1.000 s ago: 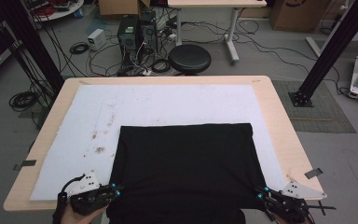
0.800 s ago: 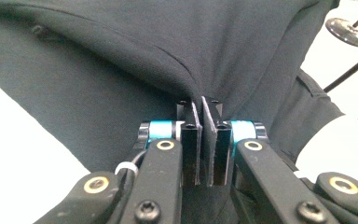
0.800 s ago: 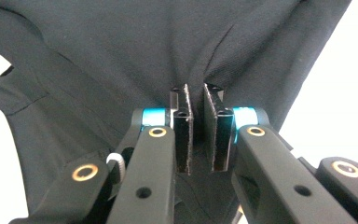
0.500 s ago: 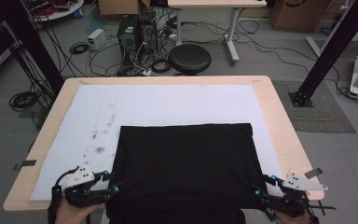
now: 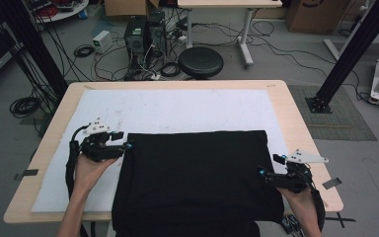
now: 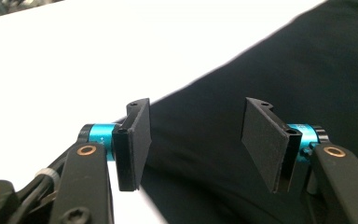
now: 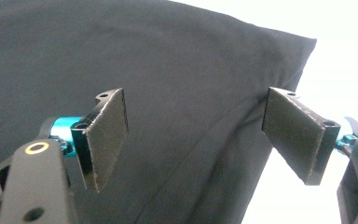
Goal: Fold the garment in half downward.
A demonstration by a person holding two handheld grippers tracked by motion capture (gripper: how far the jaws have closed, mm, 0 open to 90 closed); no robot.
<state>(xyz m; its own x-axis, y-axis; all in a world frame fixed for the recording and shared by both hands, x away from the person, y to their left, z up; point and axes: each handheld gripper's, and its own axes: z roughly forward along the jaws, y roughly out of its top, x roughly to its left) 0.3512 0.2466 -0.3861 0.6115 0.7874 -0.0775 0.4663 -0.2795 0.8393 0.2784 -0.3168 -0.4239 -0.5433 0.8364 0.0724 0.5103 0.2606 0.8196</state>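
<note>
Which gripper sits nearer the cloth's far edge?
The left gripper, by the black cloth's far left corner. The right gripper is lower down along the right edge. Both are open.

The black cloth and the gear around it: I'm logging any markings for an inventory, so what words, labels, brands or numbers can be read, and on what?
None can be read.
black cloth: plain, no print or tag showing.
white mat: only faint stains.
left gripper and right gripper: no lettering on the pads.
cardboard boxes on the floor: any marks too small and blurred to read.
</note>
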